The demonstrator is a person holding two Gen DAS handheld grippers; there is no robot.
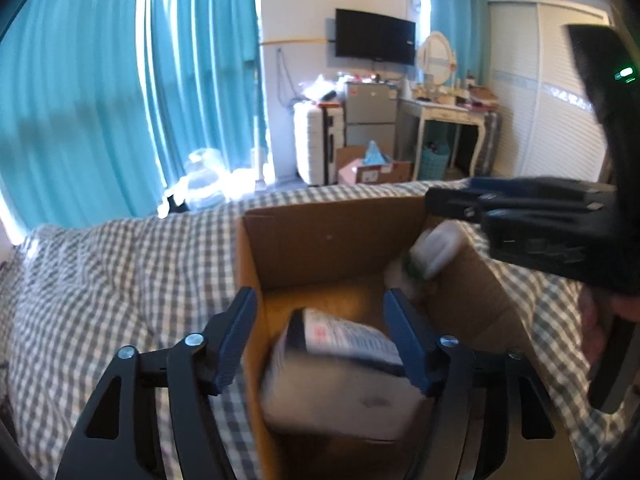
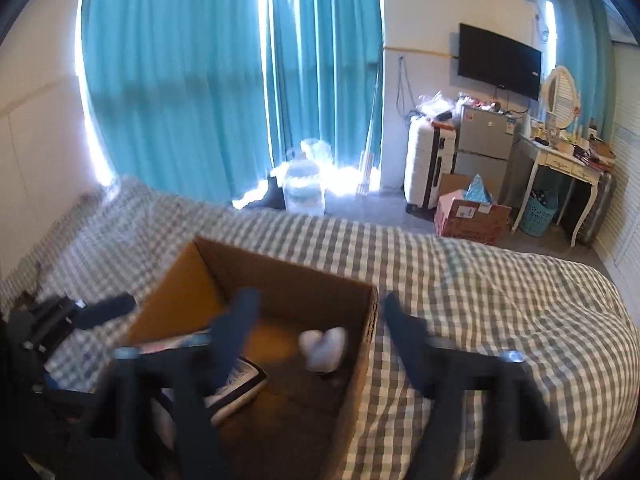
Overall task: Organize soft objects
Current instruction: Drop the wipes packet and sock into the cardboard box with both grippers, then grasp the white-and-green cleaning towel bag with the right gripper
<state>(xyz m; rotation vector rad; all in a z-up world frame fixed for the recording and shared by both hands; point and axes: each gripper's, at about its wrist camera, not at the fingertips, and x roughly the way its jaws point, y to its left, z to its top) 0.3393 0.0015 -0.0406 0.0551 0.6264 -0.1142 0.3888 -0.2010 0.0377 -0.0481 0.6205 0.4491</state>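
An open cardboard box (image 1: 320, 240) sits on a grey checked bed cover. In the left wrist view a white soft pack with a dark printed top (image 1: 340, 372) lies blurred in the box, below my left gripper (image 1: 320, 312), which is open and empty with one finger either side of the box wall. A small white soft bundle (image 1: 434, 250) sits at the box's far right, under my right gripper (image 1: 460, 204). In the right wrist view the right gripper (image 2: 316, 312) is open and empty over the box (image 2: 292, 280); the white bundle (image 2: 324, 348) and the pack (image 2: 236, 384) lie inside.
The checked bed cover (image 2: 480, 300) spreads all round the box. Beyond the bed are teal curtains (image 2: 180, 80), a water jug (image 2: 304, 188), a white suitcase (image 2: 424, 160), a small fridge (image 2: 484, 140), a floor box (image 2: 472, 216) and a white dressing table (image 2: 560, 160).
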